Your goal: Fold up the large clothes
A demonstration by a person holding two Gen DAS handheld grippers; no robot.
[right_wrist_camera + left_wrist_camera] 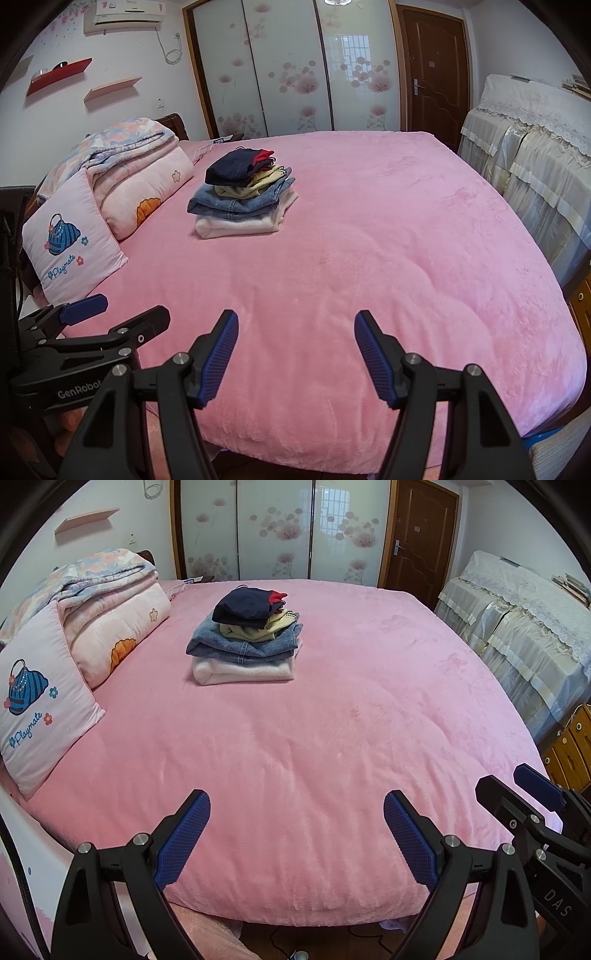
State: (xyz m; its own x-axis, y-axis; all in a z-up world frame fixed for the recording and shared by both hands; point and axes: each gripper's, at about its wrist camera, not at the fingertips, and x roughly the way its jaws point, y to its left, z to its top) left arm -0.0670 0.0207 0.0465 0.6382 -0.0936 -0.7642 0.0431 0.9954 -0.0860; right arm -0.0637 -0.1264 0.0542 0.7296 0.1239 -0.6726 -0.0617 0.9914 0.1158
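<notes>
Two grippers hang over the near edge of the pink bed [332,738], side by side. The left gripper [297,808] has its blue-padded fingers [181,845] spread wide with nothing between them; the right gripper [295,328] likewise stands spread and empty. Well beyond both sets of fingertips, slightly left of them, sits a stack of folded clothes [245,646], near the pillow [40,709] and rolled quilts [114,627].
</notes>
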